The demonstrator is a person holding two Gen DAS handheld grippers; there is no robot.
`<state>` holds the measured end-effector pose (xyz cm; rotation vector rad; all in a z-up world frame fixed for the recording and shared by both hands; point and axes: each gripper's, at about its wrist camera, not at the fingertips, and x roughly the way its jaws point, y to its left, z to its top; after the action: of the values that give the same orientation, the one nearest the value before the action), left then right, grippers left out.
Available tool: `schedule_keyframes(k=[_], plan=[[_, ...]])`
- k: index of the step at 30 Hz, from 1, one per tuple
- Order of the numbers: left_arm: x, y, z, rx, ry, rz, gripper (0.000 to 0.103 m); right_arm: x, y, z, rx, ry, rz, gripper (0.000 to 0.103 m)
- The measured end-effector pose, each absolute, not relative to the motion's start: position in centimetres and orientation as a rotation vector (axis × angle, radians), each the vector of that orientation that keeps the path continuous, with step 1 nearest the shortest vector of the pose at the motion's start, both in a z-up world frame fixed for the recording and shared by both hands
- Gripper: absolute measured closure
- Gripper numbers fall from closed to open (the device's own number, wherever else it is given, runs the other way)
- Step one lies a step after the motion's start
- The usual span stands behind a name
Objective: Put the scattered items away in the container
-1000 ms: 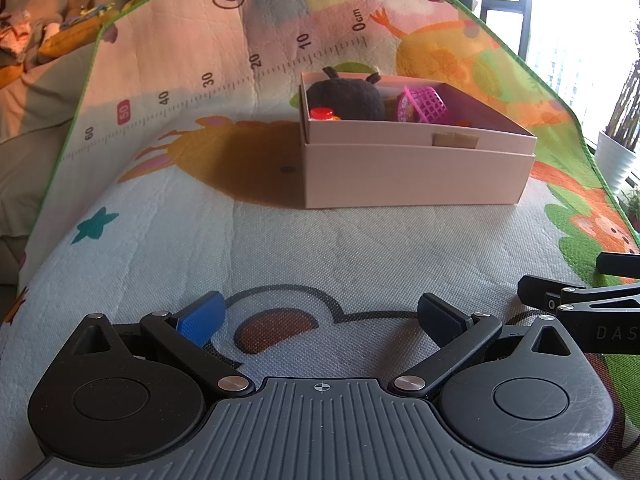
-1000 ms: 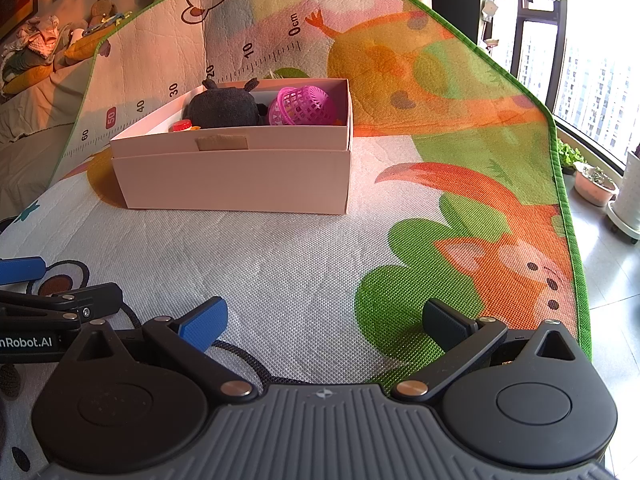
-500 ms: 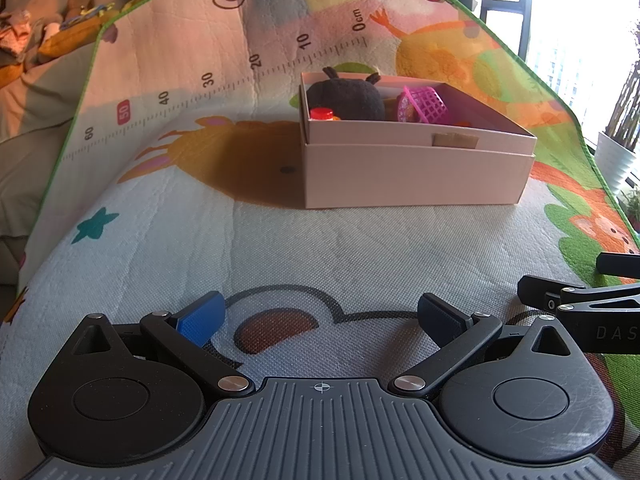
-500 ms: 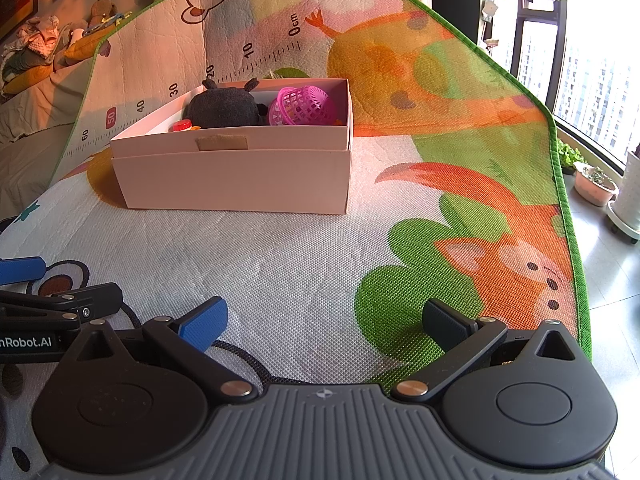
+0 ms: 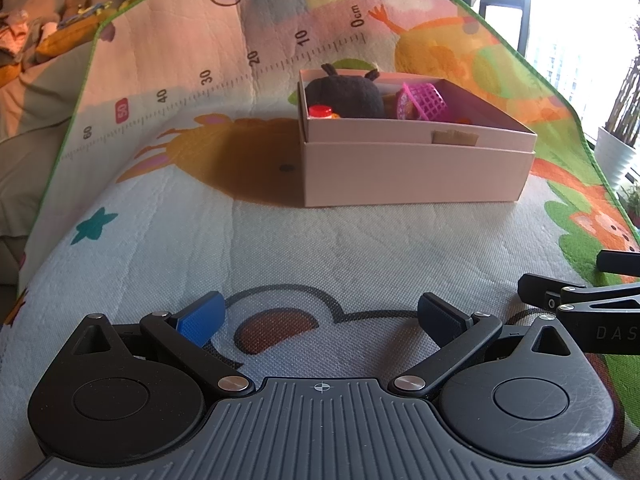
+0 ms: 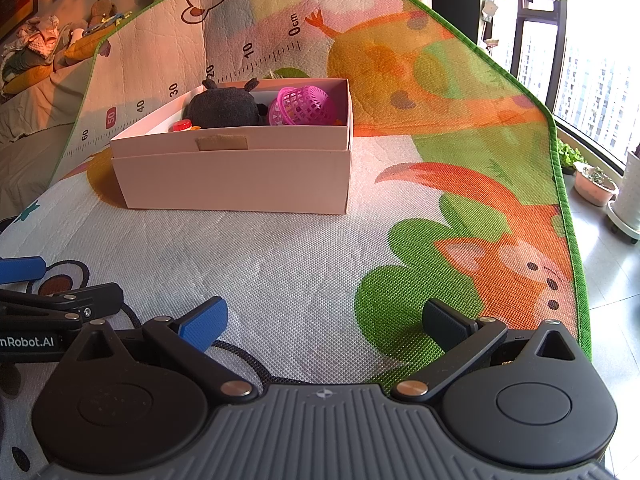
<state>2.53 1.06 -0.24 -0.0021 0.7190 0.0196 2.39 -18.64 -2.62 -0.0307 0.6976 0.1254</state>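
Note:
A white cardboard box (image 5: 412, 172) stands on the play mat ahead of both grippers; it also shows in the right wrist view (image 6: 236, 176). Inside lie a black plush toy (image 5: 346, 94), a pink plastic basket (image 5: 422, 100) and a red-capped item (image 5: 320, 111). The plush (image 6: 224, 106) and basket (image 6: 302, 106) show in the right wrist view too. My left gripper (image 5: 320, 316) is open and empty, low over the mat. My right gripper (image 6: 324, 320) is open and empty, to the right of the left one.
The colourful play mat (image 6: 460, 184) covers a raised surface and drops off at its green edge on the right. Potted plants (image 6: 592, 184) stand on the floor by the window. Soft toys and cushions (image 5: 60, 28) lie at the far left.

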Motion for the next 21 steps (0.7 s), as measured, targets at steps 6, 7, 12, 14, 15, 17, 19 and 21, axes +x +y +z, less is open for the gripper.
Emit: schedule_keyframes(k=[6,7,12,14,15,17,19,21], plan=[[2.53,1.04,-0.47,-0.003,0.709,0.023,0.0,2.39,-18.64,-2.64,-0.031,0.698,0.125,0.0],[2.52,1.04,-0.49,-0.004,0.708,0.023,0.0,2.39,-18.64,-2.64,-0.031,0.698,0.125,0.0],[2.52,1.02,-0.49,-0.005,0.708,0.023,0.0,2.41,-18.65,-2.66,-0.031,0.697,0.125,0.0],[2.53,1.02,-0.5,-0.004,0.708,0.023,0.0,2.4,-18.65,-2.66,-0.031,0.697,0.126,0.0],[2.53,1.01,-0.5,-0.005,0.708,0.023,0.0,2.39,-18.65,-2.66,-0.031,0.697,0.126,0.0],[2.54,0.98,-0.51,-0.003,0.708,0.024,0.0,2.4,-18.65,-2.66,-0.031,0.697,0.126,0.0],[2.54,0.99,-0.51,-0.003,0.708,0.024,0.0,2.4,-18.65,-2.66,-0.031,0.697,0.126,0.0],[2.53,0.98,-0.51,-0.004,0.708,0.023,0.0,2.41,-18.66,-2.66,-0.031,0.697,0.126,0.0]])
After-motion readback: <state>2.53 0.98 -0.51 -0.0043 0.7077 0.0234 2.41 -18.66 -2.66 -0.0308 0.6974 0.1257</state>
